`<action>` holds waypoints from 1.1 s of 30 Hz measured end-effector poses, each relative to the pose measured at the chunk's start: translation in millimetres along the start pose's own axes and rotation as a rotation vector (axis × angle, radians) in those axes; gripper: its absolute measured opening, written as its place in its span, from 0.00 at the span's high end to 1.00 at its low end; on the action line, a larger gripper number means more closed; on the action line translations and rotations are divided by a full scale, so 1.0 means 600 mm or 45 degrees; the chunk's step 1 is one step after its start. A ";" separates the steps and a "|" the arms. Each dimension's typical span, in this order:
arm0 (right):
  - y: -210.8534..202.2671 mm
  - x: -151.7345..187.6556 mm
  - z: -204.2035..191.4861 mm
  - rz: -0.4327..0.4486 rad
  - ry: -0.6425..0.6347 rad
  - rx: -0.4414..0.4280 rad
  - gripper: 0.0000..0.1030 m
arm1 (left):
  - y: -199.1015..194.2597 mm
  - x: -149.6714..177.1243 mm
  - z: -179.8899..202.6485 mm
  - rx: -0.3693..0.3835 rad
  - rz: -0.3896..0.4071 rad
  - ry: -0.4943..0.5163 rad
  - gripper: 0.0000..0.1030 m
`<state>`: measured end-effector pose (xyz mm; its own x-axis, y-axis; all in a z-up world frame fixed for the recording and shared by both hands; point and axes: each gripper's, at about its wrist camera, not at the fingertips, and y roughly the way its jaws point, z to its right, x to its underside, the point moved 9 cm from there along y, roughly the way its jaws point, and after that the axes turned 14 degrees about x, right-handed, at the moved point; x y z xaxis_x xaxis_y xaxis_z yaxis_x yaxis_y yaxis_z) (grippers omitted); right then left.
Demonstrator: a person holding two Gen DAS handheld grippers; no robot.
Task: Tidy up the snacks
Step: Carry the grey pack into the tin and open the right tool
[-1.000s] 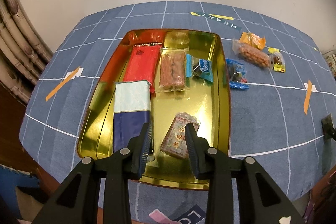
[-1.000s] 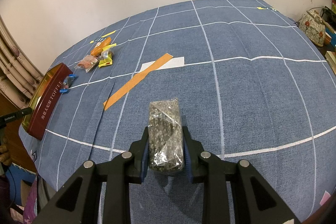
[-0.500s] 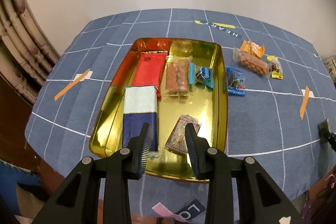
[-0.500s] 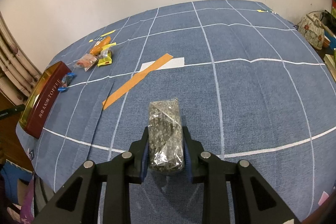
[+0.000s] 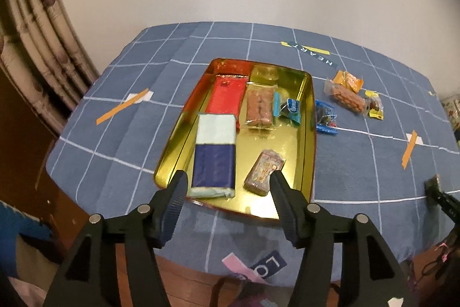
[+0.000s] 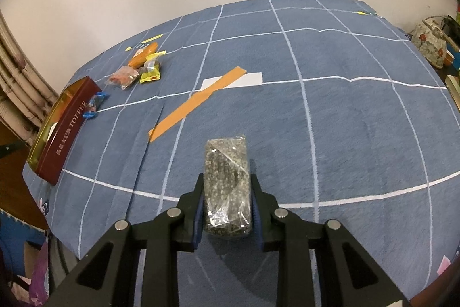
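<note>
My left tongs (image 5: 227, 189) hang above the near edge of a gold tin tray (image 5: 306, 163) on a blue checked tablecloth (image 5: 115, 140). Their jaws have just been opening and now stand apart with nothing between them. In the tray, a blue and pale green packet (image 5: 214, 151) lies at the near left, and a small patterned packet (image 5: 263, 173) lies just to its right. Farther back sit a red packet (image 5: 227, 95), a clear packet of brown sticks (image 5: 258, 108) and a small blue-wrapped sweet (image 5: 289, 108), side by side from left to right. Outside the tray, just beside its right wall, lies another blue sweet (image 5: 325, 117). Farther right are a clear bag of orange nuts (image 5: 346, 99), an orange packet (image 5: 348, 79) and a yellow packet (image 5: 373, 107).

My right tongs (image 6: 227, 203) are clamped on a clear packet of dark speckled snack (image 6: 227, 183), which sticks out past the tips toward the far side, over the cloth. From this side the tray shows as a dark red tin (image 6: 66, 134) at the far left edge of the table, well apart from the held packet. An orange tape strip (image 6: 195, 104) lies on the cloth between them.
</note>
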<state>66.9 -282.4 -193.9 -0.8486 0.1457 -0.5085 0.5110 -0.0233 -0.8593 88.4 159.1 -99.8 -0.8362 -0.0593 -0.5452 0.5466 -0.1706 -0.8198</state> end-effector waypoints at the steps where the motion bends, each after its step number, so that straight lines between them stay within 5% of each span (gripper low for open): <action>1: -0.001 0.001 -0.003 -0.002 0.001 -0.002 0.74 | -0.003 0.003 -0.006 -0.005 -0.004 -0.017 0.42; 9: -0.035 -0.009 -0.042 0.013 0.020 -0.063 0.74 | -0.026 0.028 -0.054 -0.026 -0.009 -0.117 0.27; 17: -0.101 -0.044 -0.175 0.076 -0.107 -0.215 0.74 | -0.060 0.021 -0.059 -0.055 0.056 -0.110 0.02; 25: -0.149 -0.099 -0.360 0.121 -0.285 -0.400 0.74 | -0.070 0.015 -0.042 -0.082 0.093 -0.031 0.02; 33: -0.126 -0.129 -0.518 0.096 -0.432 -0.471 0.74 | -0.058 0.017 -0.055 -0.092 0.077 -0.057 0.02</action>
<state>136.7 15.6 -72.7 -0.7727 -0.1742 -0.6104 0.5347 0.3396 -0.7738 62.2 197.1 -82.7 -0.8017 -0.1119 -0.5872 0.5968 -0.0943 -0.7968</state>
